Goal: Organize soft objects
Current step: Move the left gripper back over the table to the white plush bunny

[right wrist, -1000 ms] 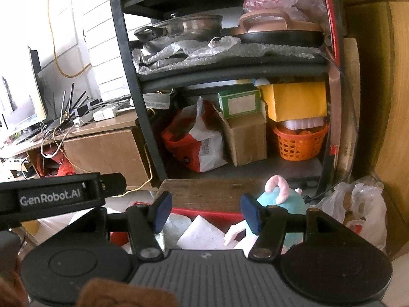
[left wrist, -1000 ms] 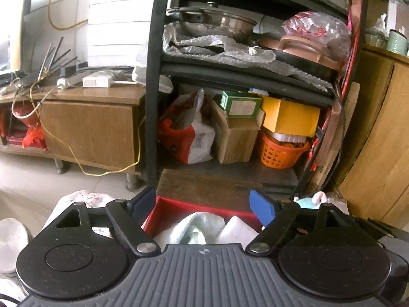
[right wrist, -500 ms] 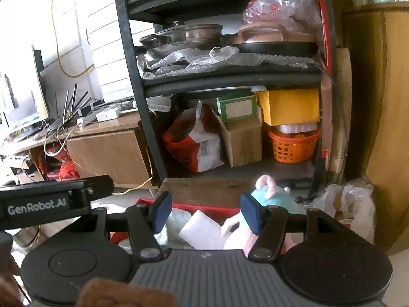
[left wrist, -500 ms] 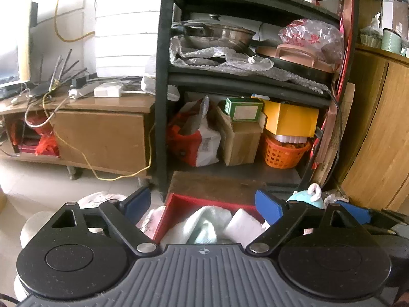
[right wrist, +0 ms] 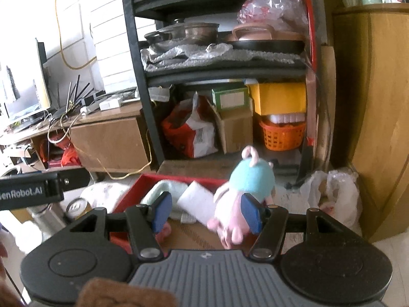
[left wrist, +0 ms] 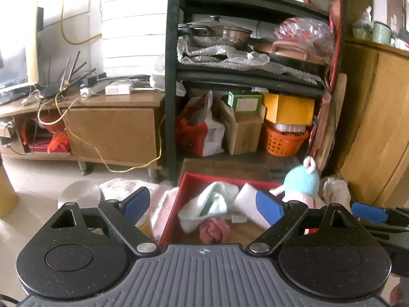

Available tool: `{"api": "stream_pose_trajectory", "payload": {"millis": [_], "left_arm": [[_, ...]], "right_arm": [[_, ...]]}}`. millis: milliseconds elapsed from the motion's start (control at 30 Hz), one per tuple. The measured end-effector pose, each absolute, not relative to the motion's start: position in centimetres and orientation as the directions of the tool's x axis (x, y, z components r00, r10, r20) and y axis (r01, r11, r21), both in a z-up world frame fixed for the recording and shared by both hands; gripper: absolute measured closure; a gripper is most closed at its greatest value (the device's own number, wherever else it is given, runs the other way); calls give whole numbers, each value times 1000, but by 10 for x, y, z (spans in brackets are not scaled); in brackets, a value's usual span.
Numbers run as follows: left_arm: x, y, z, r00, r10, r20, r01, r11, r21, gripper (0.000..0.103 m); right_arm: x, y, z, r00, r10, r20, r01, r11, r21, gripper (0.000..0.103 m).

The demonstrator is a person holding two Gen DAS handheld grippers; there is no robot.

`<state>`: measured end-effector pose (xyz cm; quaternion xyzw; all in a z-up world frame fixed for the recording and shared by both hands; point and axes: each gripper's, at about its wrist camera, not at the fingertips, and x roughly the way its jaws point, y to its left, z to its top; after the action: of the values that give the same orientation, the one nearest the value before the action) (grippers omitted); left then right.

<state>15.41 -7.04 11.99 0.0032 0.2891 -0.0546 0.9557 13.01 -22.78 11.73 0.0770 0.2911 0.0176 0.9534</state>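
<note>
Plush toy [right wrist: 251, 181], teal-headed and pink-bodied, stands at the red tray's [left wrist: 176, 204] right edge; your left tongs [left wrist: 203, 204], jaws just widened, hold nothing; your right tongs [right wrist: 207, 211], half-open, hold nothing.

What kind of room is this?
Most likely a lived-in home, a living room used for storage: a black shelf rack holding a lidded steel pot, and a low wooden TV cabinet strewn with cables.
</note>
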Motion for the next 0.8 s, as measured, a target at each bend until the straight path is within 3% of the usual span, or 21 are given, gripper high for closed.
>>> {"api": "stream_pose_trajectory", "payload": {"millis": [800], "left_arm": [[91,-75,88,777,-97,-622,174,983,65,15]], "right_arm": [[66,-220,104,798,114,-592,-16,985,169,71]]}}
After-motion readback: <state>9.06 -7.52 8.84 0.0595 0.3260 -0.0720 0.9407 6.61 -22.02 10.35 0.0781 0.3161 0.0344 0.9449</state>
